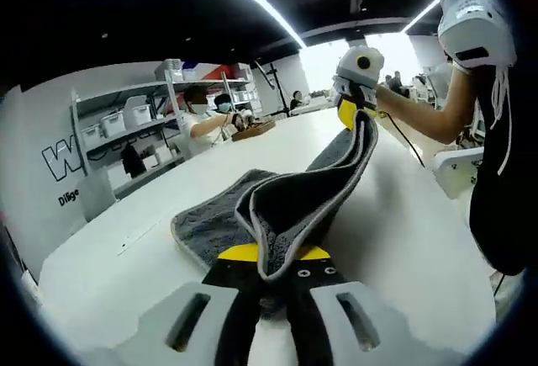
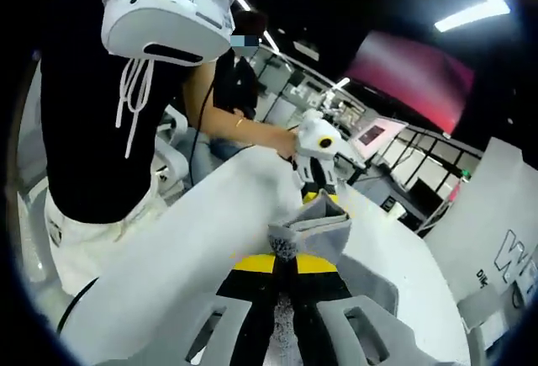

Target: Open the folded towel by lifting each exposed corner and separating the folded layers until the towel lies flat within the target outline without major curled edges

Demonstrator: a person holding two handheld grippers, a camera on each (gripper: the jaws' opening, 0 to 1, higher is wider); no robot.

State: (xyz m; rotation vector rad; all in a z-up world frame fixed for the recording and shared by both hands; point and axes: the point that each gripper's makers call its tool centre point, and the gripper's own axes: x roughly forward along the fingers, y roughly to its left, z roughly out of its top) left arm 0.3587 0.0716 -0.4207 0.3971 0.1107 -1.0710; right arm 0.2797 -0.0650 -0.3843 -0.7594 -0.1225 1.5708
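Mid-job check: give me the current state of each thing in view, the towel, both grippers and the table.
Towel: grey, held up between both grippers, one end lifted off the table, part still lying bunched on it, not flat.
Left gripper: shut on towel edge.
Right gripper: shut on towel edge.
Table: white, bearing the towel's lower part.

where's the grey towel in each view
Left gripper view: the grey towel runs from the left gripper at bottom centre up to the right gripper.
Right gripper view: towel sits lower centre, pinched.
Shared landmark: the white table.
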